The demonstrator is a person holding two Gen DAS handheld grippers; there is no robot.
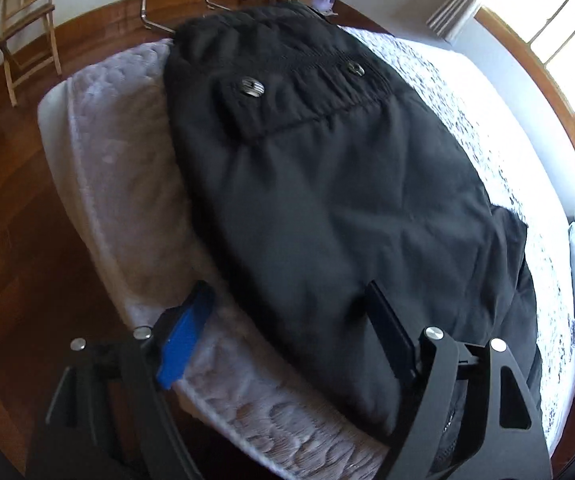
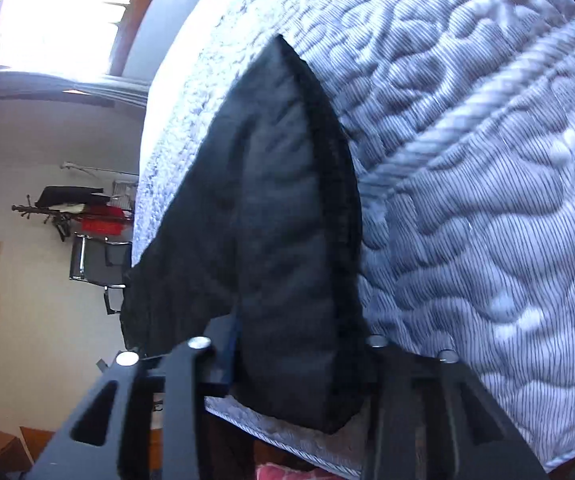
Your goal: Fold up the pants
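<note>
While folded: pants [image 1: 327,208] (black) on mattress [image 1: 119,168]

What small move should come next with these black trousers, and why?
Probably close the left tool on the near edge of the black fabric trousers: it stands open, straddling that edge on the white quilted mattress, while the right tool appears to have fabric between its fingers already.

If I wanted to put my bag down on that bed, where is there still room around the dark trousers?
A bare strip of mattress runs between the black pants and the floor-side edge. Another, patterned strip lies beyond the pants toward the window. Nearest the camera it is crowded: the left tongs straddle the pants' edge there.
</note>
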